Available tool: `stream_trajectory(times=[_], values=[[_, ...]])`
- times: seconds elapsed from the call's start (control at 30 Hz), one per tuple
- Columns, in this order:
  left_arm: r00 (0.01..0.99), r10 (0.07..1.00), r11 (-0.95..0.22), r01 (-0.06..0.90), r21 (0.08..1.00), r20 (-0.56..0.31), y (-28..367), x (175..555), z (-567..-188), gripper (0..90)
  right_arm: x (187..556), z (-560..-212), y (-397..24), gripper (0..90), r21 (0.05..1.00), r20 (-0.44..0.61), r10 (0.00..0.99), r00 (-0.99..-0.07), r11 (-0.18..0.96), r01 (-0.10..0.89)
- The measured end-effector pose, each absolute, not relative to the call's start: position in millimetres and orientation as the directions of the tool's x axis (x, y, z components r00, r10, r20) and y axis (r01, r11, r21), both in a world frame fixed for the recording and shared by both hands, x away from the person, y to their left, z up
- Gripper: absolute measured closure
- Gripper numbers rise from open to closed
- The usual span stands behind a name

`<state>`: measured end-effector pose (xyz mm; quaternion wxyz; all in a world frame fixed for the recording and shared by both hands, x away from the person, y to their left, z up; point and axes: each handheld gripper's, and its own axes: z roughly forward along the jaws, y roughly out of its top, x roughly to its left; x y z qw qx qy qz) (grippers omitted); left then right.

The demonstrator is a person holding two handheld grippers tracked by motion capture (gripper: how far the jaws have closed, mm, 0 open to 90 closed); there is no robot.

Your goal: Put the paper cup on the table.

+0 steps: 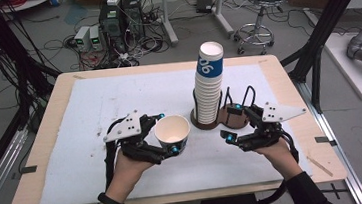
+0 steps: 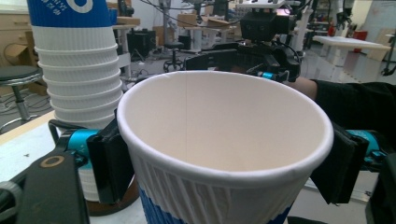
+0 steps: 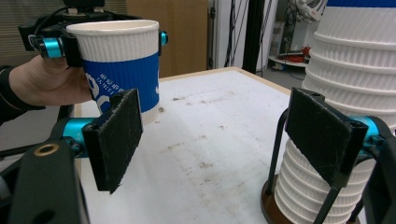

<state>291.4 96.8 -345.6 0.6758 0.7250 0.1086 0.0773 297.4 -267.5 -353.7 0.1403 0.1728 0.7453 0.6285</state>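
Your left gripper (image 1: 168, 133) is clamped on a single paper cup (image 1: 172, 132) just under its rim, upright, near the centre of the bench (image 1: 52, 194). Just to its right, the stack of paper cups (image 1: 209, 81) stands in a brown holder (image 1: 203, 121). Your right gripper (image 1: 234, 122) sits right of the stack, near a second holder (image 1: 232, 116), its jaws apart with nothing between the pads (image 3: 119, 135).

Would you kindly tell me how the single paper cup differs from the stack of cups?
The single cup is clamped near its rim by the left gripper; the stack of cups stands in a wire holder, ungripped. The single cup is short, the stack tall. Both are white, ribbed, blue-banded.
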Motion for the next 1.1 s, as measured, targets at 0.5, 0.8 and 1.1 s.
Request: stream_trajectory(times=[0.5,0.8,1.1], values=[[0.943,0.333,-0.045,0.036,0.998,-0.019,116,289,-336,20.7,300,-356,-267,19.7,0.982,0.000,0.445,-0.896,0.169,0.084],[0.933,0.360,-0.046,0.034,0.998,-0.015,123,290,-334,20.7,302,-356,-267,19.7,0.982,0.007,0.440,-0.898,0.165,0.088],[0.917,0.398,-0.042,0.033,0.999,-0.013,133,293,-332,20.7,302,-356,-268,19.6,0.981,0.017,0.449,-0.893,0.166,0.102]])
